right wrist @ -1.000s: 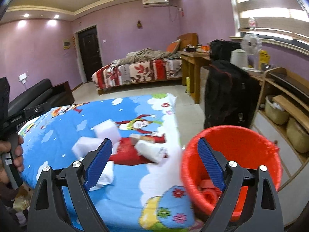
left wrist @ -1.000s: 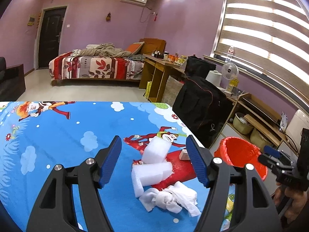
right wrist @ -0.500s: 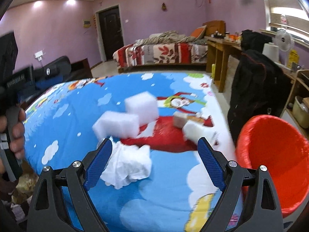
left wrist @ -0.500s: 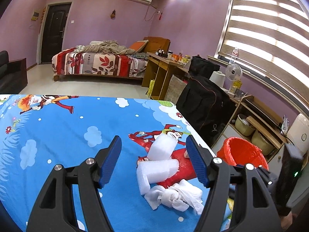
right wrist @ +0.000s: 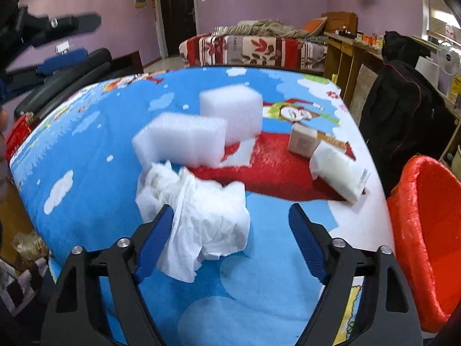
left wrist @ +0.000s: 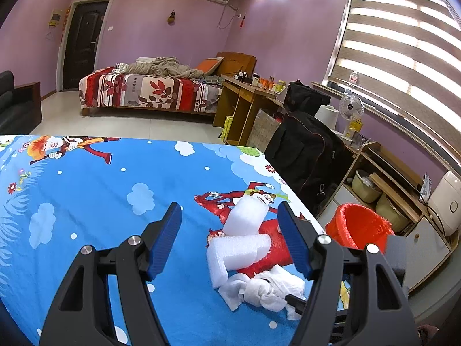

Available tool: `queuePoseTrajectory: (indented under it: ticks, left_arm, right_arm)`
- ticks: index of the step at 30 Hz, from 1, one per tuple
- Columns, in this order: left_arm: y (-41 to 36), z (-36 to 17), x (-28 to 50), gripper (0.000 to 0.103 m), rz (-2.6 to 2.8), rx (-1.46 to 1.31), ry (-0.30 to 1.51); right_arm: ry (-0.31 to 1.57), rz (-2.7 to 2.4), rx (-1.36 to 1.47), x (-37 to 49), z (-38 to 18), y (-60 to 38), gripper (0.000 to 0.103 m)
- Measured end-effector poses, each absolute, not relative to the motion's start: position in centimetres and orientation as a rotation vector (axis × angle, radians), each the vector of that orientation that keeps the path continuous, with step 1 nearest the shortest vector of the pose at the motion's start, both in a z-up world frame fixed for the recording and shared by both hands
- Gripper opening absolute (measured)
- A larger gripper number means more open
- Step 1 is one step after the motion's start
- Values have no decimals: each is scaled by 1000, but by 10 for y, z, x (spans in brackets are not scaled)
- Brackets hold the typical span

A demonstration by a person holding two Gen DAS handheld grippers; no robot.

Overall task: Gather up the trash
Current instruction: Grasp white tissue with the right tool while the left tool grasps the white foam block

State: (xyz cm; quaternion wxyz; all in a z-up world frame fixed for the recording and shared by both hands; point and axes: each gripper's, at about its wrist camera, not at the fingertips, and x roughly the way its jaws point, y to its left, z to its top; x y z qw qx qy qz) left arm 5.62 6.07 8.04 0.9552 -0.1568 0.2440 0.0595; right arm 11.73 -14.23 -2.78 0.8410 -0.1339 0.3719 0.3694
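A crumpled white tissue (right wrist: 201,213) lies on the blue cartoon tablecloth (right wrist: 273,248), just in front of two white foam blocks (right wrist: 181,141) (right wrist: 233,112). My right gripper (right wrist: 230,216) is low over the tissue with its jaws closing. The left pad touches the tissue and the right pad stands apart from it. My left gripper (left wrist: 229,207) hovers open and holds nothing, with the foam blocks (left wrist: 245,219) and the tissue (left wrist: 265,288) beyond its fingers. A red bin (right wrist: 423,230) (left wrist: 357,227) stands off the table's right edge.
A small beige box (right wrist: 302,142) and a white packet (right wrist: 340,173) lie near the table's right edge. A black bag on a chair (left wrist: 305,150), a desk and low shelves stand to the right. A bed (left wrist: 144,89) stands at the back.
My right gripper has swung left from above the red bin and come down over the tissue, and its jaws have narrowed. The left gripper has hardly moved.
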Motion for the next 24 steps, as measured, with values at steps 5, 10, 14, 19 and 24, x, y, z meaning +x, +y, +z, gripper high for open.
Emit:
queuePoseTrajectory:
  ticks: [5,10,14,19,24]
  left_arm:
    - [60,80,56,67,119,-321,497]
    - [60,77,57,67,117,-322,504]
    - [61,75,58,67,122,-326,511]
    - [62,70,60,67,124,-331,522]
    - [61,64,63,67,127,-329,537]
  right_arm:
    - [811,799,-282,119,-33,-141,60]
    - [824,830,-292,116,-35,-136,45]
    - [823,835,-292,115,-34,-138,35]
    - [808,818,-263,117,-27,-149,35]
    - [785,787,-231,120,-18,-165,35]
